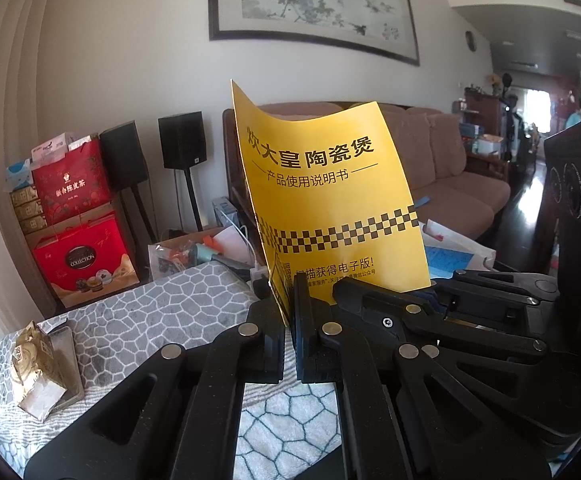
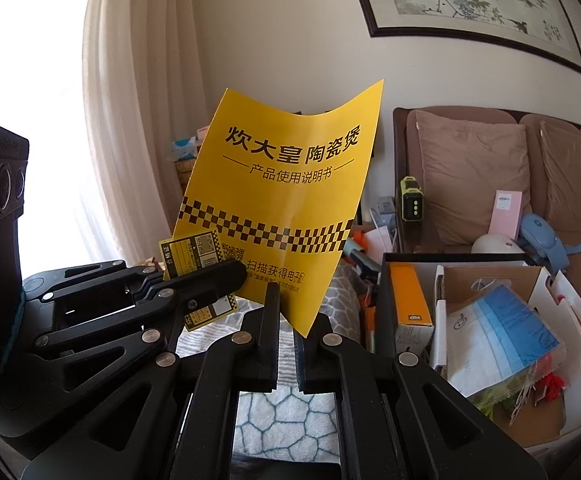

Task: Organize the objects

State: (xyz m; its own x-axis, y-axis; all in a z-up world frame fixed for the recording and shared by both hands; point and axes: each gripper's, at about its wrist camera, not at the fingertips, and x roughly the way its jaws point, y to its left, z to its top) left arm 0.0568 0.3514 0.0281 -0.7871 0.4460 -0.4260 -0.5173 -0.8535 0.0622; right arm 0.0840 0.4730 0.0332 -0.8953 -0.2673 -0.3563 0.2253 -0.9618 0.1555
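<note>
Both grippers pinched 1 yellow leaflet point(image 1: 326, 200) by its bottom edge, holding it upright above a towel point(image 1: 138, 312) with a stone pattern. The left gripper point(image 1: 290, 312) clamped the lower left corner, the right gripper point(image 2: 288, 320) the lower right. A small yellow card point(image 2: 194, 252) showed behind the left gripper.

A: What's under the tongs?
B: A table point(image 1: 162, 312) covered with a grey and white pebble-patterned cloth point(image 1: 290, 420).
A: Anything on it?
B: A crumpled gold packet point(image 1: 34, 372), far left of the left tongs.
</note>
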